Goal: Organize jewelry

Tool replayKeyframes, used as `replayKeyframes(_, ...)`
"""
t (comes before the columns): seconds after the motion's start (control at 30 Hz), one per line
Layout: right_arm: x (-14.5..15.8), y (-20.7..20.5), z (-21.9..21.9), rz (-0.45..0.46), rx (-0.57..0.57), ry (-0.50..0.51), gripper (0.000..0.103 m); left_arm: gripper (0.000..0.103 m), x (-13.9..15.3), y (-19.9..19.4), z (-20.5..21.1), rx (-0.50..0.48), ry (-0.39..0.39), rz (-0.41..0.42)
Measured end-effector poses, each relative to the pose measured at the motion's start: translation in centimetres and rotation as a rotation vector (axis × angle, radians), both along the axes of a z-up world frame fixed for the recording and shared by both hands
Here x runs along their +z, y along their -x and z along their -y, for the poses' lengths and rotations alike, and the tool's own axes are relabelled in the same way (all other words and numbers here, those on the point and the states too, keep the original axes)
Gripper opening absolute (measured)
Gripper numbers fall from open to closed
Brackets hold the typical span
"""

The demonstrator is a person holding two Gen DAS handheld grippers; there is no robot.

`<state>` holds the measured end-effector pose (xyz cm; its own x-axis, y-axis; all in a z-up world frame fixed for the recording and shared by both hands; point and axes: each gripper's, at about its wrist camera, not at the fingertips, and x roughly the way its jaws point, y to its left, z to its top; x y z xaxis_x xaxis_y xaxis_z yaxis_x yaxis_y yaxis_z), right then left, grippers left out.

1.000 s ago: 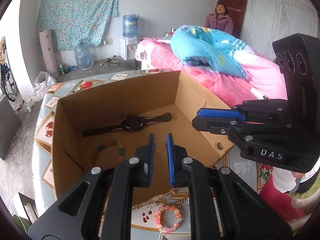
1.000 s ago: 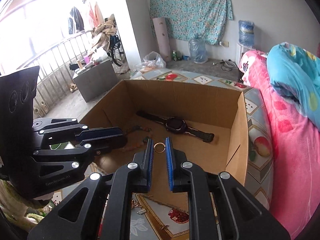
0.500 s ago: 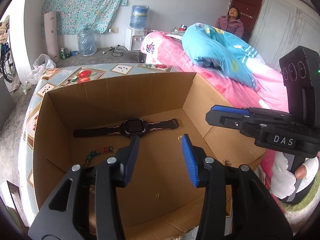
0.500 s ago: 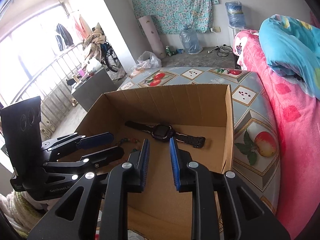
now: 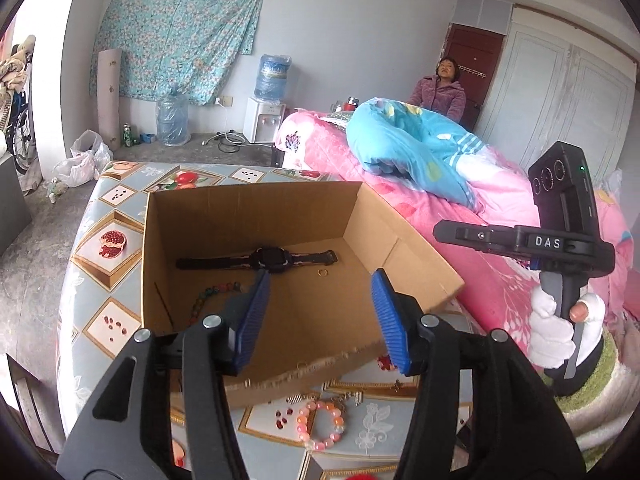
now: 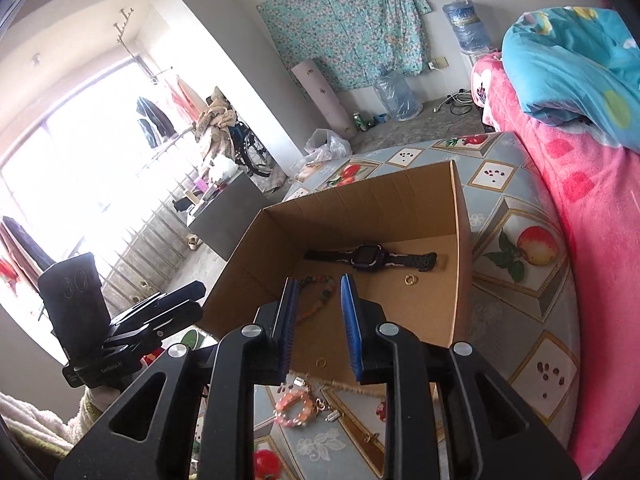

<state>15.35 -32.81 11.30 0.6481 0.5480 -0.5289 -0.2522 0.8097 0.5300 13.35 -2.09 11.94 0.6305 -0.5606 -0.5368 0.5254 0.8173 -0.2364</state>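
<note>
Fruit-patterned tabletop is carrying the cardboard box. Left tongs are opening wide, empty, above the pink bracelet lying outside the box's near wall. Right tongs are opening narrowly, empty; better descending squarely over that bracelet.

Daylight only, coming from the big window in the right wrist view, which is blown out to white with haze around it. Left wrist view evenly lit, soft shadows. Heavy fisheye bending and dark vignette at the edges. No motion blur.
</note>
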Motion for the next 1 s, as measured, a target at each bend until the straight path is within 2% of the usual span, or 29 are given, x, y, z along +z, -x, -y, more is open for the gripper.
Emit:
replayKeyframes(0.03, -0.2, 0.9, 0.1, -0.005, -0.007, -0.003, 0.030, 0.053, -0.2, 1.0, -0.4, -0.014, 0.006, -0.003)
replayKeyframes(0.17, -2.3, 4.3, 0.6, -0.058, -0.045, -0.014, 0.032, 0.055, -2.4, 4.6, -0.7, -0.074, 0.000, -0.062)
replayKeyframes(0.3, -5.6, 5.7, 0.5, -0.159, -0.060, -0.068, 0.032, 0.055, -6.7, 5.5, 1.3, -0.078, -0.092, -0.164)
replayKeyframes(0.37, -7.1, 6.0, -0.2, -0.200, -0.070, -0.054, 0.032, 0.046, -8.6, 5.6, 2.8, -0.077, -0.159, -0.151)
replayKeyframes(0.43, -8.2, 6.2, -1.0, -0.224, -0.077, -0.015, 0.032, 0.039, -10.5, 5.3, 4.3, -0.070, -0.258, -0.138)
replayKeyframes(0.5, -8.9, 6.3, -1.7, -0.242, -0.063, -0.018, 0.032, 0.032, -12.2, 5.0, 5.6, -0.070, -0.342, -0.131)
replayKeyframes(0.63, -9.1, 6.7, -2.4, -0.240, -0.047, -0.007, 0.032, 0.017, -14.1, 4.5, 6.3, -0.076, -0.410, -0.133)
replayKeyframes(0.7, -9.0, 6.8, -2.4, -0.237, -0.046, 0.000, 0.032, 0.009, -14.1, 4.4, 6.0, -0.077, -0.392, -0.136)
replayKeyframes(0.8, -8.9, 6.6, -2.4, -0.235, -0.048, 0.005, 0.032, 0.008, -12.8, 4.1, 4.7, -0.057, -0.326, -0.140)
replayKeyframes(0.9, -8.9, 6.3, -2.1, -0.234, -0.050, 0.006, 0.032, 0.008, -10.4, 3.8, 2.3, -0.032, -0.199, -0.155)
replayKeyframes(1.0, -9.2, 6.3, -2.0, -0.243, -0.046, 0.006, 0.032, 0.008, -9.4, 3.2, -1.2, 0.010, -0.040, -0.243)
